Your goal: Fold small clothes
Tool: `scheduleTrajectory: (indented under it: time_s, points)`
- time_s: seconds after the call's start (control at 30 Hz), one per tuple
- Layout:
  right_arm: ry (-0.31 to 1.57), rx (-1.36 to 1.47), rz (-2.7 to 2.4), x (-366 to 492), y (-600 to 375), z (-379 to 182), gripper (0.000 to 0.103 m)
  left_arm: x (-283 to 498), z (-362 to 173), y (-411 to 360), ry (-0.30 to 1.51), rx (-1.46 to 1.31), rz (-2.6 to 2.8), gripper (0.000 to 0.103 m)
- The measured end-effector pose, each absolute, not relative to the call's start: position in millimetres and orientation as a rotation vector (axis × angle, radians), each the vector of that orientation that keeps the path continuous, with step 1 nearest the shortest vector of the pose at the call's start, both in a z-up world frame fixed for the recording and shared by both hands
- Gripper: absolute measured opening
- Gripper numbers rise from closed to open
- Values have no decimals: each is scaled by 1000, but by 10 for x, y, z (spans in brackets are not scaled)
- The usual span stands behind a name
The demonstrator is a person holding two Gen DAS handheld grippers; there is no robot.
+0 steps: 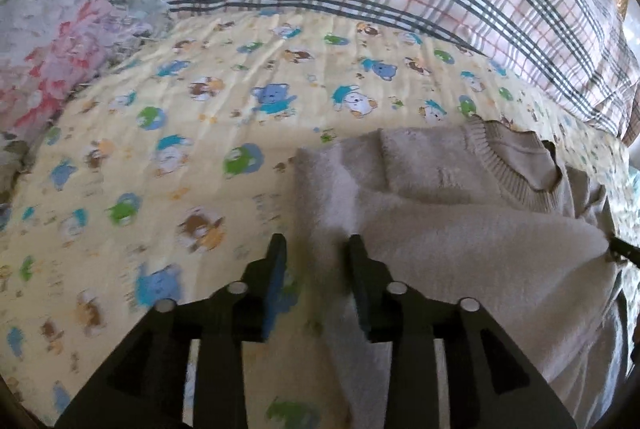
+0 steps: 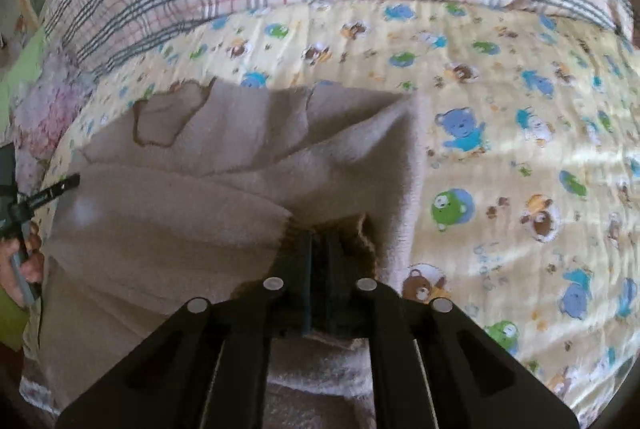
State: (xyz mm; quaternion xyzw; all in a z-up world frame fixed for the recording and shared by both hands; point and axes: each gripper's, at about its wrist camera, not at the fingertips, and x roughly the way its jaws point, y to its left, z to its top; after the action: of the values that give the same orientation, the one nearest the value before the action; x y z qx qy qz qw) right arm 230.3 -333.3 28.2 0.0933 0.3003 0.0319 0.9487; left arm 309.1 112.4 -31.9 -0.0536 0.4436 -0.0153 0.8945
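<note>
With the beige sweater [image 1: 460, 229] spread on the bedsheet [image 1: 180, 149], its edge between the part-open left gripper [image 1: 318, 249], the right gripper [image 2: 318, 249] (jaws nearly closed on fabric) should be lifted evenly.

The right tool [image 2: 319, 249] has its tips buried in a fold of the sweater [image 2: 168, 213], so what they pinch is hidden. The sweater's lower part runs off the frame. A hand [image 2: 24, 269] is cut by the left edge.
</note>
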Motion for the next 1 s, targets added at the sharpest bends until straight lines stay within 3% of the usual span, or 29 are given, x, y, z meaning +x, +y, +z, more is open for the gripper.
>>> scheduleTrajectory:
  time_s: [0.07, 0.13, 0.33, 0.43, 0.6, 0.63, 0.67, 0.7, 0.77, 1.0]
  points:
    - [564, 239, 64, 2096, -3391, 306, 20, 2897, -218, 1151, 896, -100, -34, 37]
    - [534, 284, 88, 1913, -3406, 270, 27, 2658, -135, 1150, 881, -77, -27, 51]
    - [560, 496, 212, 1755, -3334, -9, 36, 2025, -127, 989, 859, -26, -47, 74]
    - [561, 583, 215, 1846, -3291, -103, 43, 1913, -235, 865, 873, 31, -36, 74]
    - [532, 694, 194, 1993, -3289, -155, 45, 1984, -418, 780, 912, 104, 25, 74]
    - [536, 691, 176, 2023, -3272, -166, 39, 2026, -471, 787, 934, 118, 56, 62]
    - [540, 687, 170, 2040, -3278, -168, 27, 2070, -521, 824, 960, 113, 80, 55]
    - [541, 681, 171, 2037, -3271, -158, 7, 2086, -543, 875, 978, 75, 70, 51]
    - [498, 639, 170, 1944, -3215, -82, 7, 2080, -515, 1011, 971, -15, 57, 46]
    - [584, 596, 119, 1919, -3175, -317, 8, 2001, -499, 1158, 993, -111, 33, 46]
